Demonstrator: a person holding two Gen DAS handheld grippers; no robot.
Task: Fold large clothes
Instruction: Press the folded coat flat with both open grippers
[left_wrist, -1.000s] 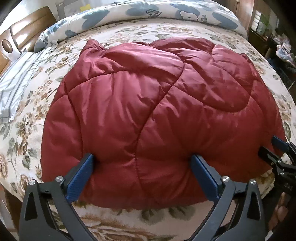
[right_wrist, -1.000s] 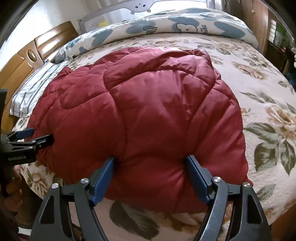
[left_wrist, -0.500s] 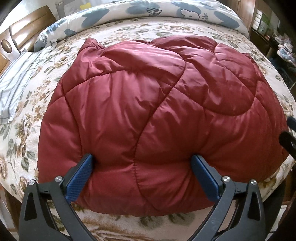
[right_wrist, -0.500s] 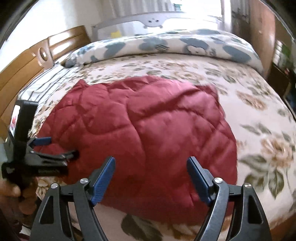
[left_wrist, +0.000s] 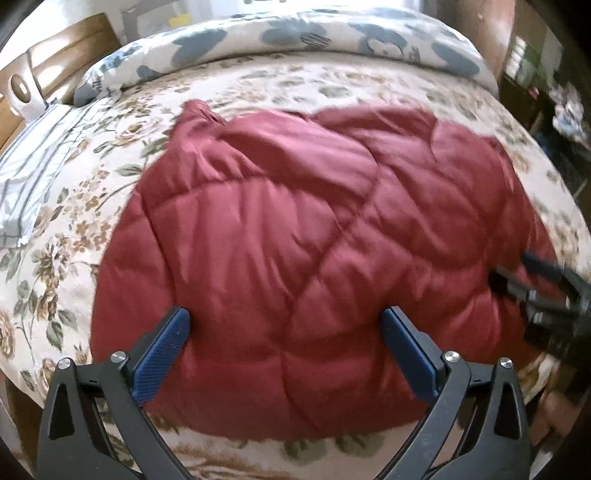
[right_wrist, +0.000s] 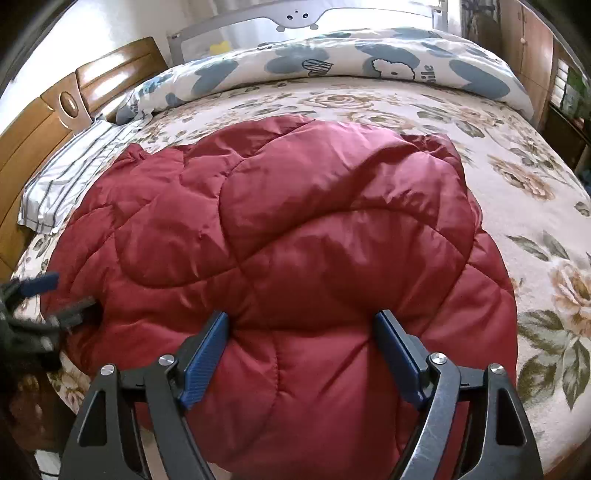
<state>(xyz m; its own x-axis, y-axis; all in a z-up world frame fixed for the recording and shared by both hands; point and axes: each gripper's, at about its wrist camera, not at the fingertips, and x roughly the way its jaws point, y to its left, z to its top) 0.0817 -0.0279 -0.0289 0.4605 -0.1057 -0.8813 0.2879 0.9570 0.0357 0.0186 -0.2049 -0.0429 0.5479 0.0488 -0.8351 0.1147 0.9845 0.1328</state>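
Garment: a dark red quilted puffer jacket (left_wrist: 314, 236) of shiny padded fabric lies folded into a broad rounded bundle, spread over the near half of the bed; in the right wrist view it (right_wrist: 295, 236) fills the middle of the picture
Bed: a cream bedspread with brown roses and green leaves (right_wrist: 535, 206) carries the jacket, which reaches close to the bed's near edge
Left gripper: the black two-finger tool with blue ribbed pads (left_wrist: 286, 321) hangs over the jacket's near edge, jaws spread wide and released, with red fabric showing between the pads; whether the pads touch the cloth I cannot tell
Left gripper from the other side: it shows blurred at the left border of the right wrist view (right_wrist: 55, 299), at the jacket's left edge, jaws parted
Right gripper: the matching black tool with blue pads (right_wrist: 303, 325) sits over the near right part of the jacket, jaws released and wide apart, a puffed panel bulging between the pads
Right gripper from the other side: blurred at the right border of the left wrist view (left_wrist: 517, 273), over the jacket's right edge
Far side: a long white bolster with blue-grey patches and a cartoon print (right_wrist: 332, 62) lies across the far end of the bed, well apart from the jacket
Left of the bed: a white pillow with grey stripes (right_wrist: 70, 177) lies against the wooden headboard (right_wrist: 55, 110), near the jacket's far left corner
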